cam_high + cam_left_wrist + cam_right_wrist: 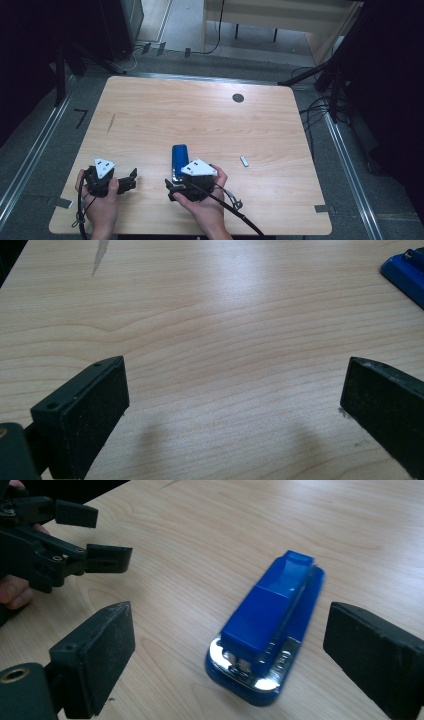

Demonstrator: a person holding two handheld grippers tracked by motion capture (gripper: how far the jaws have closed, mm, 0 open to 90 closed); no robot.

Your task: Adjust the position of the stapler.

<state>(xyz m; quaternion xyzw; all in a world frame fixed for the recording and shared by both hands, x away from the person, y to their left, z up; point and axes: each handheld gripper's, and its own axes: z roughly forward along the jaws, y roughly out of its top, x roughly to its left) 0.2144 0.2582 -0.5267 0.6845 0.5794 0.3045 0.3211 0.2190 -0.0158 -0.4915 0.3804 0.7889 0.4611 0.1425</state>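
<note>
The blue stapler lies flat on the wooden table, near the person's edge and a little right of centre, between the wide-spread jaws of the right gripper, whose pads stand clear of it on either side. The left gripper rests to the left of the stapler and apart from it, jaws also wide with only bare tabletop between them. A small white object lies on the table to the right of the stapler.
</note>
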